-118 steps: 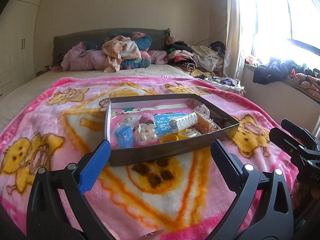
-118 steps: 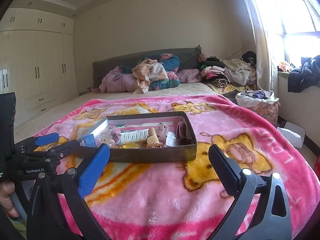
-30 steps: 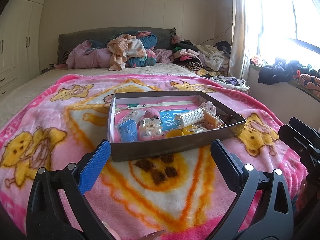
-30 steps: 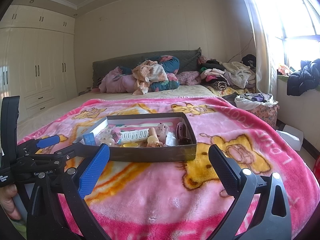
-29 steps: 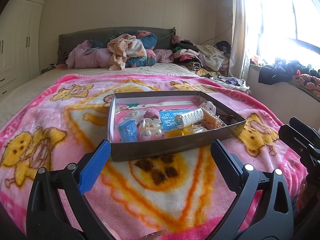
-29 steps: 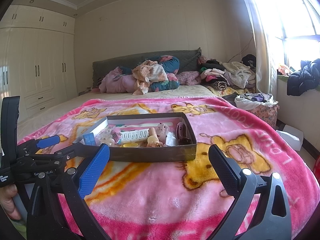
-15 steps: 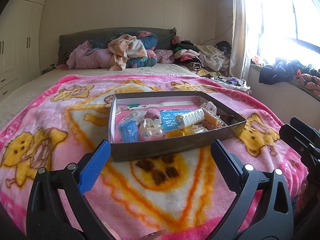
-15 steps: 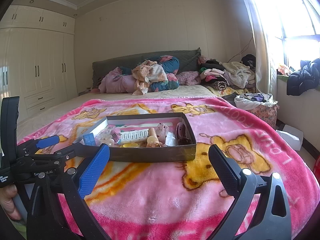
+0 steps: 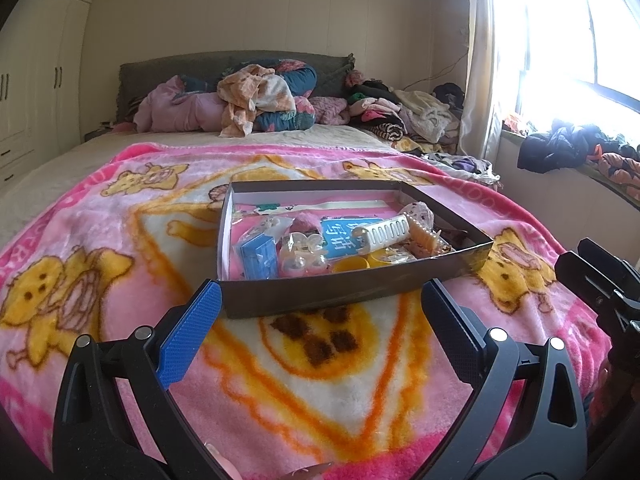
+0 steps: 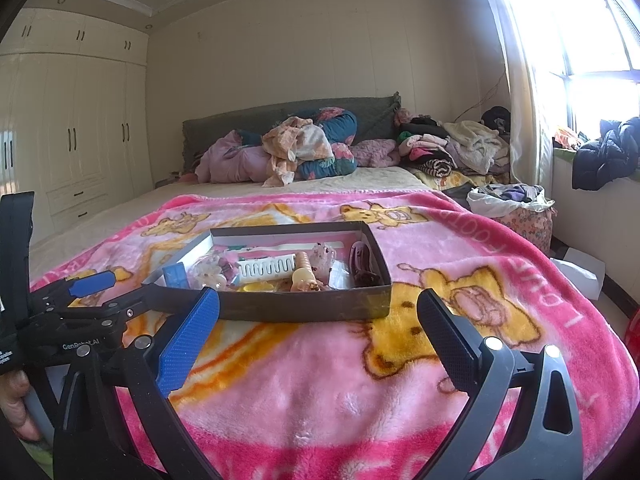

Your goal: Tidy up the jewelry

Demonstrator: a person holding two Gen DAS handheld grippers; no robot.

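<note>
A shallow dark cardboard box [image 9: 344,292] sits on the pink blanket, also in the right wrist view [image 10: 304,306]. It holds several small items: a white comb-like clip [image 9: 386,232], a blue card [image 9: 258,258], pearl pieces [image 9: 302,254], a yellow ring [image 9: 351,266] and a dark hair claw [image 10: 362,264]. My left gripper [image 9: 320,300] is open and empty just before the box's near wall. My right gripper [image 10: 318,312] is open and empty, also short of the box. The left gripper shows at the left of the right wrist view [image 10: 120,294].
The pink cartoon blanket [image 9: 120,240] covers the bed. Piled clothes [image 9: 256,100] lie at the headboard and along the right. A windowsill with dark clothes [image 9: 560,150] is on the right. Wardrobes [image 10: 80,140] line the left wall. A bag of clothes [image 10: 516,204] stands beside the bed.
Both views have shifted only slightly over the last second. Since 3.9 s ago both grippers have risen a little. Both stay open and empty.
</note>
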